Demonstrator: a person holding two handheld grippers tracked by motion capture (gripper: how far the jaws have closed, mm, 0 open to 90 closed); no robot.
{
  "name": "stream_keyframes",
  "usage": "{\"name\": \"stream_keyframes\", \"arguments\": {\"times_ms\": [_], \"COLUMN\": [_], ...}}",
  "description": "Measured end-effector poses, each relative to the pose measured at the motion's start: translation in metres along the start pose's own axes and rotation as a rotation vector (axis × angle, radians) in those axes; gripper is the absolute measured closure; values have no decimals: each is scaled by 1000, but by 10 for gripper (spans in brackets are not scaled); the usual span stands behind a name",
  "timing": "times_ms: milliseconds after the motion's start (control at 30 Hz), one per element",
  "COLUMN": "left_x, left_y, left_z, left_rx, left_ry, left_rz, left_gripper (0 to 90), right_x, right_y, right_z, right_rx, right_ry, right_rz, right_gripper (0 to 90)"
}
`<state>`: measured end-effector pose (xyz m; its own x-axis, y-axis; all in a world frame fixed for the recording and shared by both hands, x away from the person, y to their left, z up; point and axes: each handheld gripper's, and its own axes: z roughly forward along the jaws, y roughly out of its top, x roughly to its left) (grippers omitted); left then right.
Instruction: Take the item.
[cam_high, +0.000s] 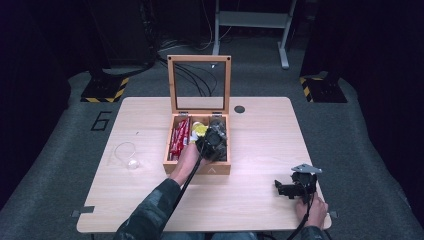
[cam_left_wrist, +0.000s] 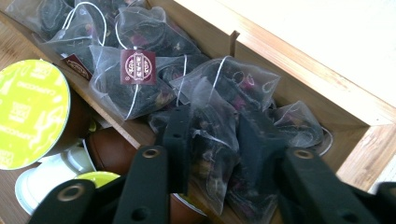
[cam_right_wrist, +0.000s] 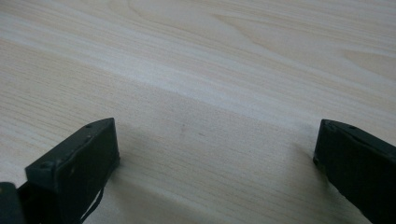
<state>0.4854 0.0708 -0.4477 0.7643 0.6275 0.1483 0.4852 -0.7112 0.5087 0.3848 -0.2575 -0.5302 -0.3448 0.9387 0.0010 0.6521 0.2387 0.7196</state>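
Left gripper (cam_left_wrist: 217, 140) fingers (cam_left_wrist: 177, 140) pinching mesh tea bag (cam_left_wrist: 210, 149) in right compartment of wooden box (cam_high: 220, 168), among other tea bags (cam_left_wrist: 140, 79). Box at counter (cam_high: 260, 145) centre, glass lid (cam_high: 199, 82) upright at 12 o'clock. Green-lidded capsules (cam_left_wrist: 28, 112) in middle compartment, red packets (cam_high: 179, 136) in left. Right gripper (cam_high: 292, 187) at 4 o'clock on bare counter, fingers (cam_right_wrist: 77, 163) spread wide, nothing between. Clear plastic piece (cam_high: 128, 154) at 9 o'clock.
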Motion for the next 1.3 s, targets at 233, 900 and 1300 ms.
{"name": "stream_keyframes", "arguments": {"times_ms": [233,900,1300], "left_x": [3,-8,-3], "left_y": [-2,2,0], "left_z": [-3,-25,-47], "left_rx": [-40,-128,-182], "left_ry": [-32,-9,3], "left_rz": [-38,4,-8], "left_gripper": [753,769,771], "right_x": [0,0,0], "right_y": [0,0,0], "right_z": [0,0,0], "right_rx": [1,0,0], "right_ry": [0,0,0], "right_rz": [0,1,1], "right_gripper": [0,0,0]}}
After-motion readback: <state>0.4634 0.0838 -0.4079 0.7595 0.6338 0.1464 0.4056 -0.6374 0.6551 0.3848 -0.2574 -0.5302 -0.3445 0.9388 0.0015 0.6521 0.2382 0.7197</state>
